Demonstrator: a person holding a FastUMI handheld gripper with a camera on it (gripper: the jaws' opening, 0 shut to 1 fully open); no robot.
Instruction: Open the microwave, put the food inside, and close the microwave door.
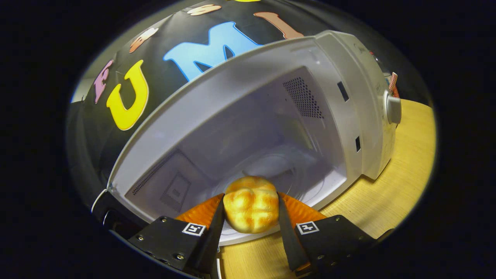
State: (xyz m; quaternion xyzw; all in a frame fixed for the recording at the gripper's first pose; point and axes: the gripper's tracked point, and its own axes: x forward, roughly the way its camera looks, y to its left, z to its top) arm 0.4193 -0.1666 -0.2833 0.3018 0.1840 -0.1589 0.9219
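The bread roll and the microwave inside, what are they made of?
The bread roll, held between the gripper fingers, looks like baked dough or a soft foam copy: golden, matte, browned lumps; I cannot tell which. The microwave cavity looks like painted metal, smooth pale walls with punched vent holes. The turntable inside seems to be clear glass, since it glints.

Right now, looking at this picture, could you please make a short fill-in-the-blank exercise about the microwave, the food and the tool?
1. The door of the microwave is ____.
2. The tool is shut on a golden ____, one finger pressing on each side of it.
3. Under the bread roll sits a plate whose colour is ____.
4. The microwave stands on a ____ table.

Missing words: open; bread roll; orange; wooden
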